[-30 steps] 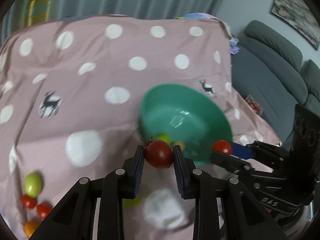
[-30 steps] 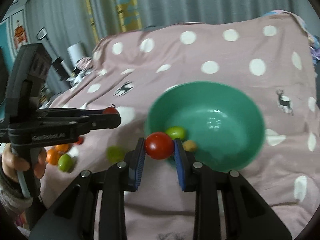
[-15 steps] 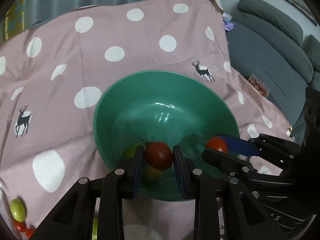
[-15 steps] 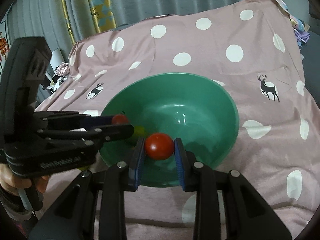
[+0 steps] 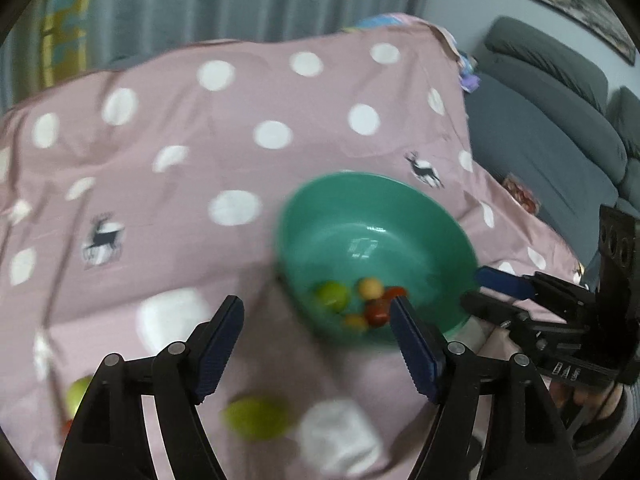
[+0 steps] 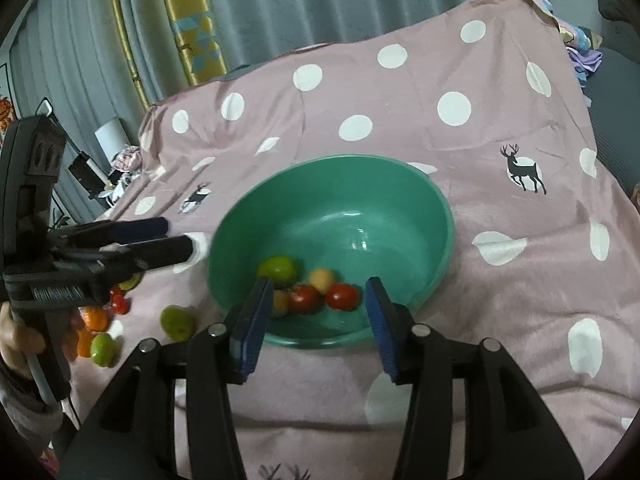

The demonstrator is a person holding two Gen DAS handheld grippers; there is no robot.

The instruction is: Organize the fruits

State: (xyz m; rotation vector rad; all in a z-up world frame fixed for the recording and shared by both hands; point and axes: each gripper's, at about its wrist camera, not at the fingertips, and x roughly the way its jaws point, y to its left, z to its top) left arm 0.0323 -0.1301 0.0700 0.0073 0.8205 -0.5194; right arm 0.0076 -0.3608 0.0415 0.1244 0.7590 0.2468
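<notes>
we see a round green plastic bowl (image 6: 420, 216) on a tabletop covered by a pink cloth with white dots and small deer prints (image 6: 500, 128). we use the bowl as our landmark. inside the bowl, at its near side, lie several small fruits: a green round fruit (image 6: 277, 267), a pale yellow small fruit (image 6: 321, 278), two red cherry tomatoes (image 6: 323, 297) side by side, and one more yellowish fruit partly hidden behind a finger.

our right tool (image 6: 316, 320) hangs over the near rim of the bowl. its blue padded fingers (image 6: 380, 320) stand wide apart and hold nothing.

our left tool (image 5: 316, 344) is to the left of the bowl, above the cloth. its fingers are also wide apart and empty. the left view is blurred.

to the left of the bowl, outside it, more fruits lie on the cloth: a green fruit (image 6: 177, 322) near the bowl, and further away a group of orange, red and green small fruits (image 6: 98, 330). behind the tabletop hang grey curtains (image 6: 300, 4), and to the right of the bowl stands a grey sofa (image 5: 548, 120).
</notes>
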